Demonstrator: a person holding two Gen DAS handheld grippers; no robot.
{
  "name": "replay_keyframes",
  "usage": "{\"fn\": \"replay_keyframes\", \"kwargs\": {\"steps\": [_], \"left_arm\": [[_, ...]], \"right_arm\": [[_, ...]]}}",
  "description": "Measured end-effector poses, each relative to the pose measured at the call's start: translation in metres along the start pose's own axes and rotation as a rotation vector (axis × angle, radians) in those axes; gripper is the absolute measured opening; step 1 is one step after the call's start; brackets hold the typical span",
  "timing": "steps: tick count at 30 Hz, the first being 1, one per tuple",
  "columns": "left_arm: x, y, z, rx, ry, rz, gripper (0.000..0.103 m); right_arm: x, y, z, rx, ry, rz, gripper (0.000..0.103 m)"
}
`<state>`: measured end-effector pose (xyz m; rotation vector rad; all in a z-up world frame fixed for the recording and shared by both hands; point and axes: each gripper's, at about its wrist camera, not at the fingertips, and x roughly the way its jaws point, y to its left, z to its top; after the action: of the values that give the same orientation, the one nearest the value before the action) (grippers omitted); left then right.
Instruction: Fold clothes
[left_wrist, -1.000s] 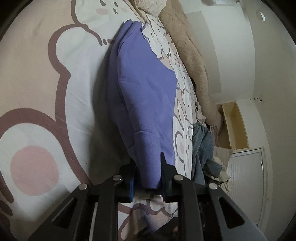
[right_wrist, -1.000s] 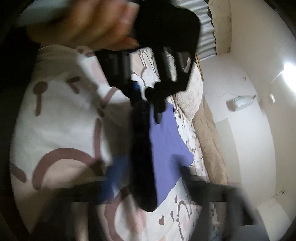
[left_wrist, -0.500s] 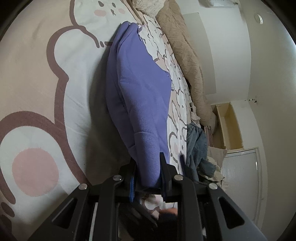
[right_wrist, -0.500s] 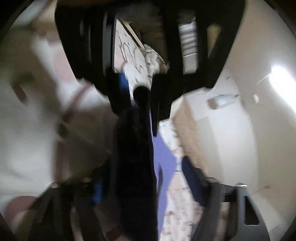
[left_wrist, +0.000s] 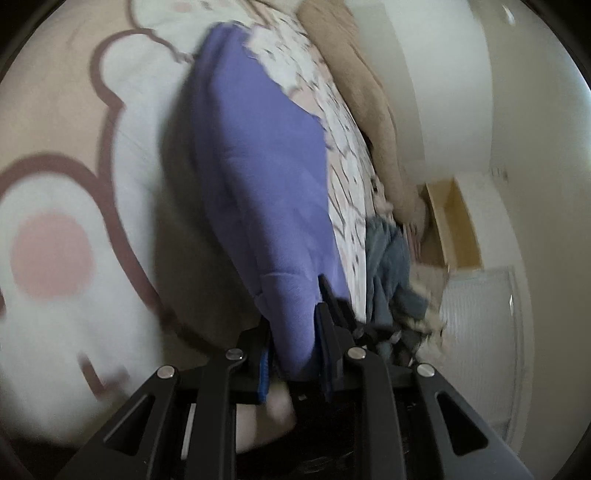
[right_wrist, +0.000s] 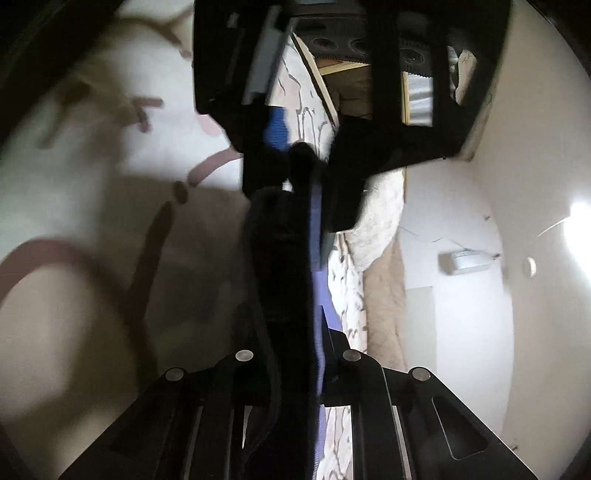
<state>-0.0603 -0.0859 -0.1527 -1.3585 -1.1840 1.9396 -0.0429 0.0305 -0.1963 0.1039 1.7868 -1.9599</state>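
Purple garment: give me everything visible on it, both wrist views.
The purple garment looks like soft, fleece-like fabric, plain violet, with no print showing. It is lifted off the bear-print bedding and hangs stretched in a long doubled fold, casting a shadow beneath. The left gripper is shut on its near end. In the right wrist view it appears backlit and dark, edge-on, and the right gripper, whose jaws have just been closing, pinches the fabric there.

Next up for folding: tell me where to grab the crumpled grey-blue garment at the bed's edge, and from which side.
Take the crumpled grey-blue denim-like garment at its upper bunched fold, coming from the patterned bedsheet side. It hangs over the bed's edge, so that fold looks the most exposed; its hems are hidden.
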Motion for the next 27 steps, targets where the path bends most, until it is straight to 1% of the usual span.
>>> {"fn": "replay_keyframes", "kwargs": {"steps": [3, 5, 6, 8, 10, 11, 12, 14, 16, 17, 18, 19, 21, 22, 23, 24, 25, 26, 27], "left_arm": [[-0.005, -0.024, -0.027, 0.067, 0.069, -0.005, 0.023], [-0.013, -0.043, -0.044, 0.145, 0.121, 0.004, 0.024], [-0.017, -0.053, -0.052, 0.186, 0.145, 0.011, 0.027], [-0.027, -0.071, -0.065, 0.274, 0.179, 0.053, 0.036], [-0.039, -0.086, -0.074, 0.35, 0.167, 0.125, 0.069], [-0.044, -0.09, -0.076, 0.369, 0.166, 0.156, 0.073], [-0.048, -0.094, -0.078, 0.38, 0.169, 0.182, 0.074], [-0.063, -0.097, -0.075, 0.414, 0.123, 0.27, 0.074], [-0.076, -0.098, -0.063, 0.464, 0.028, 0.369, 0.074], [-0.079, -0.098, -0.054, 0.482, -0.017, 0.404, 0.074], [-0.079, -0.095, -0.042, 0.482, -0.052, 0.418, 0.074], [-0.074, -0.09, -0.028, 0.466, -0.068, 0.415, 0.074], [-0.061, -0.076, 0.002, 0.427, -0.087, 0.396, 0.074], [-0.049, -0.068, 0.015, 0.415, -0.092, 0.411, 0.074], [-0.036, -0.061, 0.025, 0.421, -0.097, 0.469, 0.074], [-0.022, -0.054, 0.032, 0.433, -0.102, 0.542, 0.072], [-0.008, -0.045, 0.038, 0.458, -0.098, 0.637, 0.071], [0.003, -0.034, 0.039, 0.484, -0.074, 0.719, 0.07], [0.013, -0.021, 0.038, 0.508, -0.041, 0.79, 0.068]], "right_arm": [[-0.04, -0.016, -0.011, 0.028, -0.007, 0.105, 0.015], [-0.066, -0.025, -0.016, 0.052, -0.015, 0.169, 0.015], [-0.079, -0.028, -0.017, 0.065, -0.025, 0.191, 0.015], [-0.101, -0.035, -0.02, 0.088, -0.034, 0.221, 0.015], [-0.115, -0.039, -0.022, 0.108, -0.034, 0.239, 0.015], [-0.117, -0.039, -0.024, 0.108, -0.029, 0.236, 0.015], [-0.118, -0.037, -0.026, 0.105, -0.02, 0.23, 0.015], [-0.124, -0.029, -0.028, 0.105, -0.015, 0.232, 0.015], [-0.134, -0.018, -0.028, 0.107, -0.017, 0.238, 0.015], [-0.137, -0.015, -0.028, 0.104, -0.022, 0.245, 0.015], [-0.147, -0.003, -0.033, 0.099, -0.026, 0.249, 0.015], [-0.156, 0.007, -0.039, 0.094, -0.028, 0.255, 0.015], [-0.169, 0.02, -0.049, 0.091, -0.025, 0.272, 0.015], [-0.174, 0.023, -0.052, 0.09, -0.021, 0.284, 0.015], [-0.174, 0.023, -0.052, 0.092, -0.019, 0.294, 0.015], [-0.173, 0.023, -0.052, 0.094, -0.016, 0.305, 0.015], [-0.171, 0.021, -0.048, 0.104, -0.01, 0.325, 0.015], [-0.168, 0.014, -0.048, 0.118, -0.004, 0.353, 0.015], [-0.165, 0.007, -0.048, 0.133, 0.003, 0.38, 0.015]]}}
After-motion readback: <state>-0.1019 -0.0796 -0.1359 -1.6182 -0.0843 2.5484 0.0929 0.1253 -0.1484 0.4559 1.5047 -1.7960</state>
